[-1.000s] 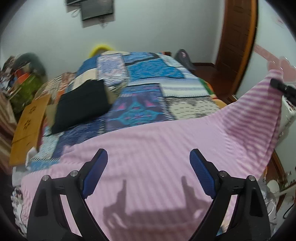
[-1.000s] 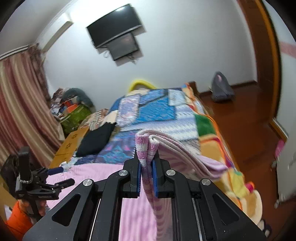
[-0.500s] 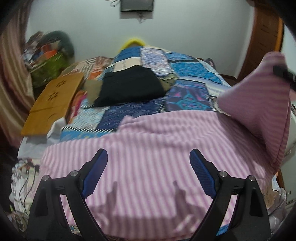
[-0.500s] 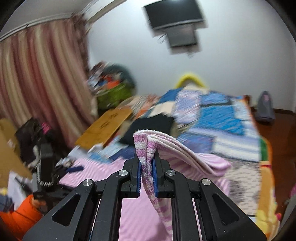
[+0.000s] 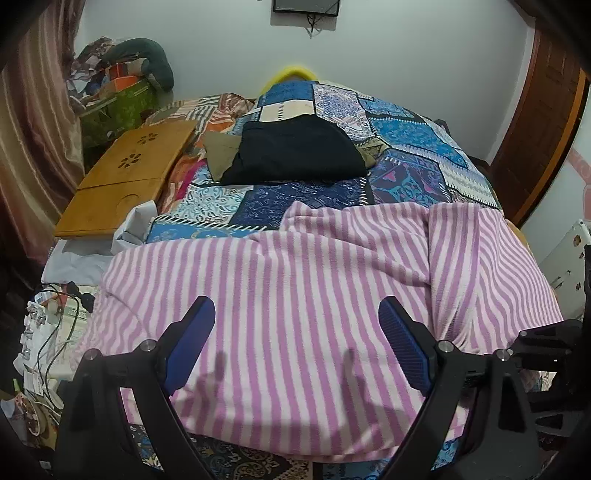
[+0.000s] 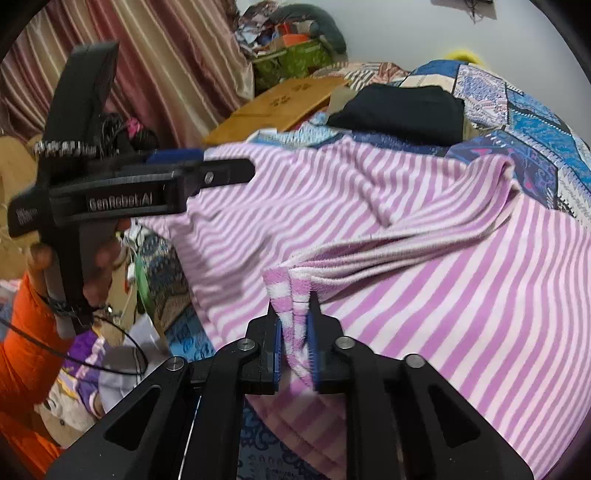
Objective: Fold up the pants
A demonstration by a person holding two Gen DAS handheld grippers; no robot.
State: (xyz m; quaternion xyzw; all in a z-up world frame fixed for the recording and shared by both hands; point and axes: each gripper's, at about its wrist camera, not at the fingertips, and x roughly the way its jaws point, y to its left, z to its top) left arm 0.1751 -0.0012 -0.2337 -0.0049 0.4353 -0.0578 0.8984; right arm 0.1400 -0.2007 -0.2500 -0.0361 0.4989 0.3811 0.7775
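At lower centre of the right wrist view, the right gripper [image 6: 294, 332], jaws just easing apart, barely pinches the striped pants [image 6: 424, 258], whose hem may slip loose early, while the left gripper [image 5: 295, 350] gapes empty.

Counts from both wrist views:

- striped pink pants [image 5: 314, 295]: 1, spread over the near end of the bed
- grippers: 2, namely the left gripper [image 5: 295, 347] and the right gripper [image 6: 294, 343]
- blue pads: 2 per gripper, 4 total
- hand [image 6: 92, 258] visible: 1, on the left gripper's handle, with 1 orange sleeve [image 6: 22, 332]
- patchwork bedspread [image 5: 406, 155]: 1
- folded dark garment [image 5: 299, 151] on the bedspread: 1
- khaki cloth [image 5: 219, 153] under the dark garment: 1
- wooden lap tray [image 5: 122, 181] at the bed's left side: 1, with 2 flower-shaped cutouts
- wall screen [image 5: 306, 6]: 1
- wooden door [image 5: 535, 136]: 1
- curtain [image 6: 147, 66]: 1
- green box [image 5: 118, 107] in the corner pile: 1
- yellow rim [image 5: 293, 72] behind the bed: 1
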